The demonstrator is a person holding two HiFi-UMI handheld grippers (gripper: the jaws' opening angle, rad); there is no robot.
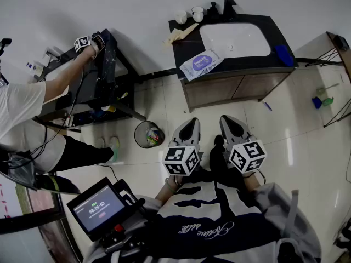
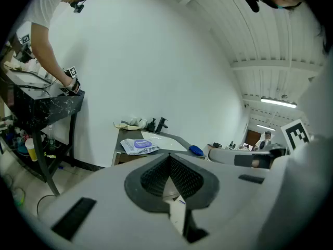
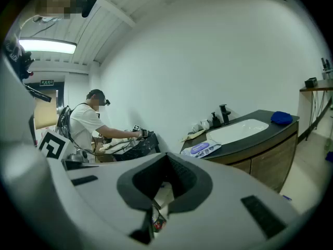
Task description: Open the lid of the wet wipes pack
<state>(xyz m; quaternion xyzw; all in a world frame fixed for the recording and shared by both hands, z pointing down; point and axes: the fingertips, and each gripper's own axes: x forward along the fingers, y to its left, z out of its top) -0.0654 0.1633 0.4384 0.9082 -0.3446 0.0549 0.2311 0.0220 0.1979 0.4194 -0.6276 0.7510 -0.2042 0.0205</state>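
The wet wipes pack (image 1: 201, 63), white with a purple lid label, lies flat on the left end of the black vanity counter (image 1: 274, 66), beside the sink basin (image 1: 235, 40). It also shows far off as the wipes pack (image 2: 139, 145) in the left gripper view and the wipes pack (image 3: 202, 149) in the right gripper view. My left gripper (image 1: 189, 129) and right gripper (image 1: 232, 126) are held side by side near my body over the floor, well short of the vanity. In both, left gripper (image 2: 169, 158) and right gripper (image 3: 166, 158), the jaws meet at the tips with nothing between them.
A round trash bin (image 1: 148, 134) stands on the tiled floor left of my grippers. Another person (image 1: 22, 108) works at a black table (image 1: 107, 56) at the left. Cups (image 1: 189, 14) and a black faucet (image 1: 227, 7) line the vanity's back; a blue object (image 1: 284, 54) lies right of the basin.
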